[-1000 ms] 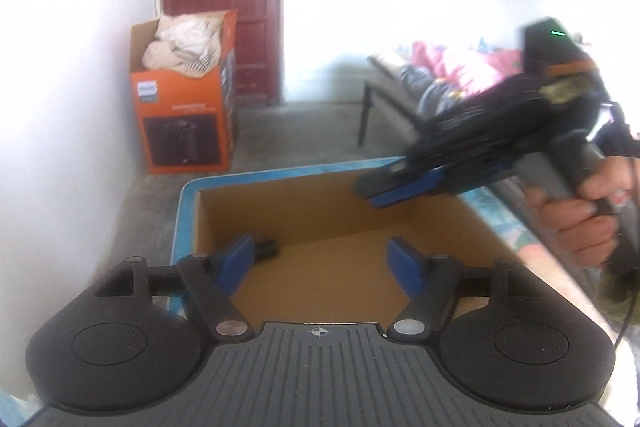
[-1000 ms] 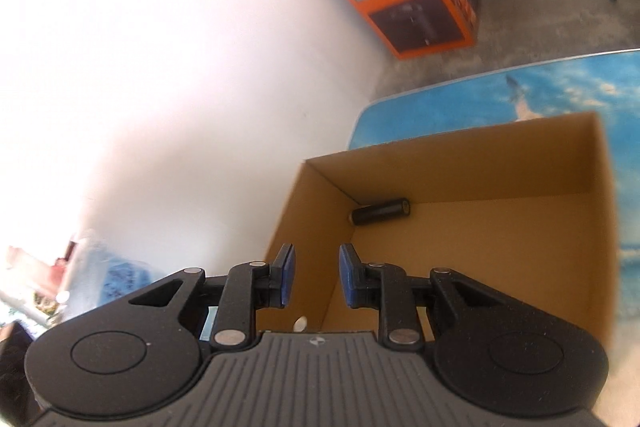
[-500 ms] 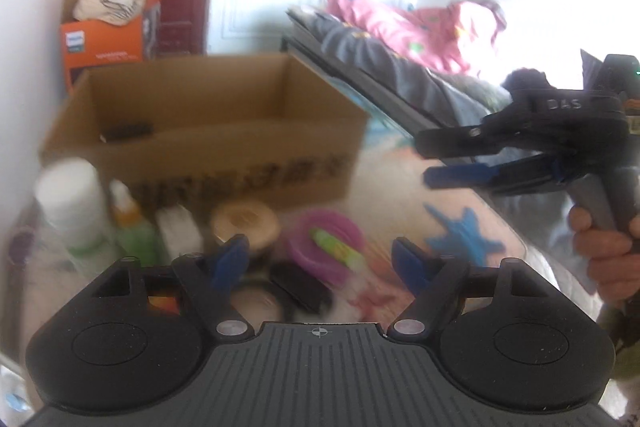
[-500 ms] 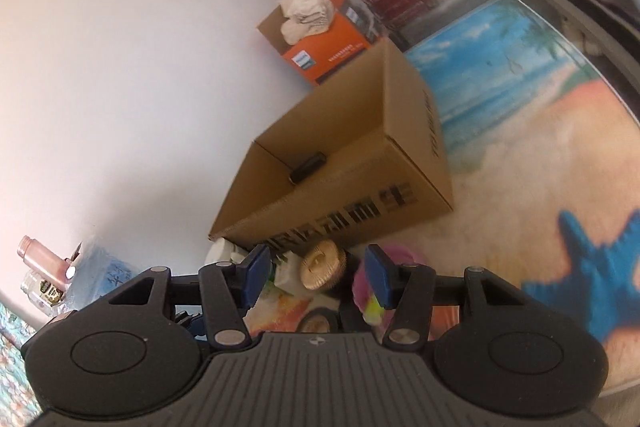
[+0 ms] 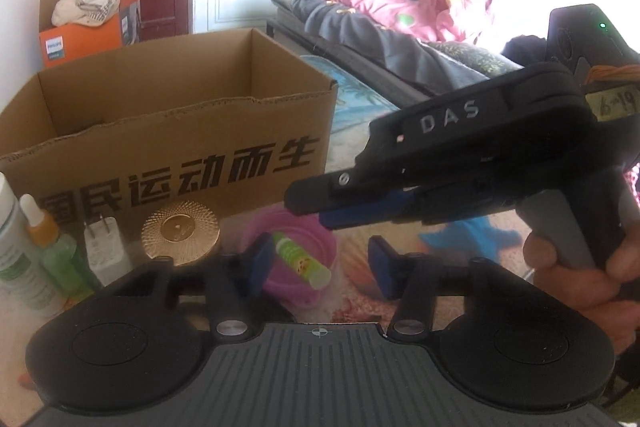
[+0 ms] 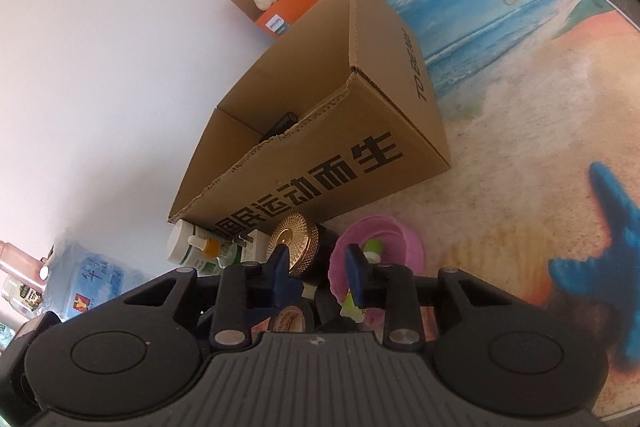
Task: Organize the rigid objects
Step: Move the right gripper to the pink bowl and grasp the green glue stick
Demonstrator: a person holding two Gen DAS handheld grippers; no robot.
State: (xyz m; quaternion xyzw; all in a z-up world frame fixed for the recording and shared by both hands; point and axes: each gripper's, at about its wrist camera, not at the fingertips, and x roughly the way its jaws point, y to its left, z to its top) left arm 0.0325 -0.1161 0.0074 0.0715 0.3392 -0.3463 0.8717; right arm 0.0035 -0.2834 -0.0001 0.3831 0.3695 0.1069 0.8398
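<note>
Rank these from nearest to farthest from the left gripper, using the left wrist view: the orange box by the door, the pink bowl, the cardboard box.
1. Pink bowl: on the table just ahead of the left gripper, partly between its fingers.
2. Cardboard box: farther back on the table, behind the bowl.
3. Orange box: on the floor beside the red door, far left.

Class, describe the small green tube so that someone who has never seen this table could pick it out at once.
Find the big cardboard box with bold black characters on its front. Just before it, right of the gold round lid, sits a pink bowl. The green tube lies tilted inside that bowl, the only item resting in a container.
</note>
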